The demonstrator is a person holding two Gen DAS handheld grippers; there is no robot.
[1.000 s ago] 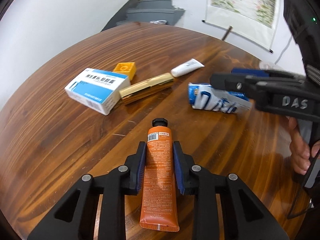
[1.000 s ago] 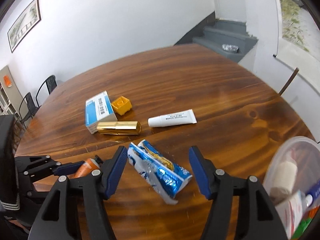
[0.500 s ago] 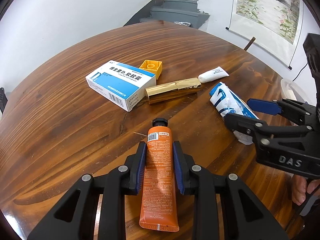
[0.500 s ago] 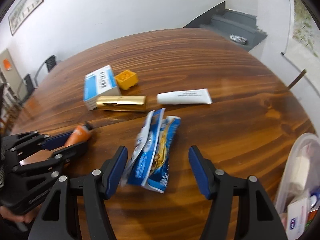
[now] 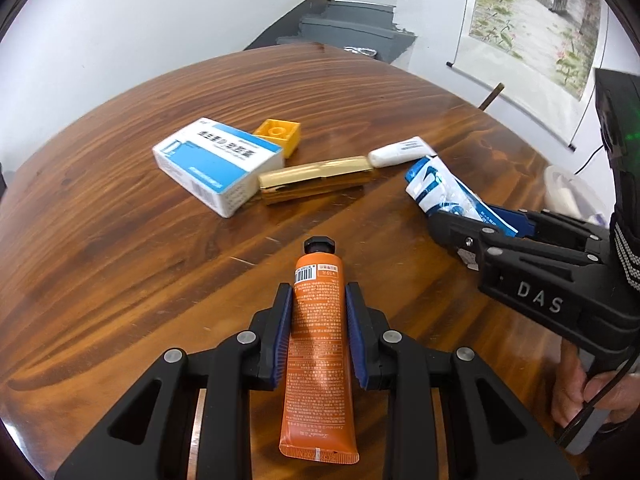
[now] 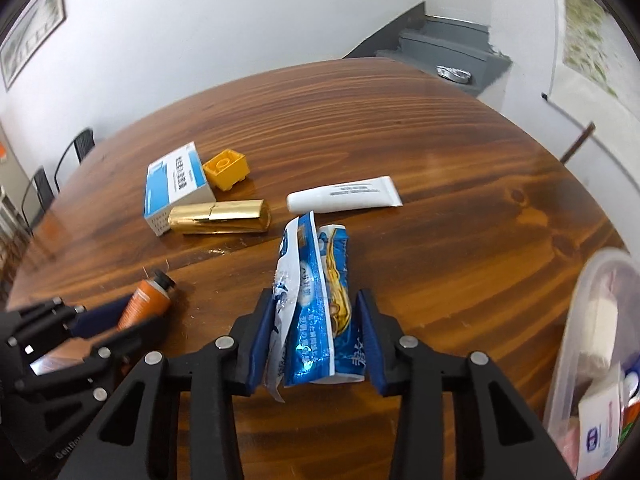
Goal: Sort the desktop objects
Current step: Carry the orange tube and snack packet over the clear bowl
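Observation:
My left gripper (image 5: pixel 318 300) is shut on an orange tube (image 5: pixel 318 344) with a black cap, held just above the round wooden table (image 5: pixel 120 240); the tube also shows in the right wrist view (image 6: pixel 146 298). My right gripper (image 6: pixel 314 308) is closed on a crumpled blue-and-white snack packet (image 6: pixel 316 300), which also shows in the left wrist view (image 5: pixel 440 188). On the table lie a blue-and-white medicine box (image 5: pixel 216 164), a yellow toy brick (image 5: pixel 280 136), a gold bar-shaped case (image 5: pixel 316 180) and a white tube (image 6: pixel 346 199).
A clear plastic bin (image 6: pixel 596 360) with several small packages stands at the table's right edge, also seen in the left wrist view (image 5: pixel 568 192). Grey steps (image 6: pixel 452 56) lie beyond the table. Chairs (image 6: pixel 60 160) stand at far left.
My right gripper has closed from wide open onto the snack packet, which turned to lie along the fingers. My left gripper keeps its hold on the orange tube.

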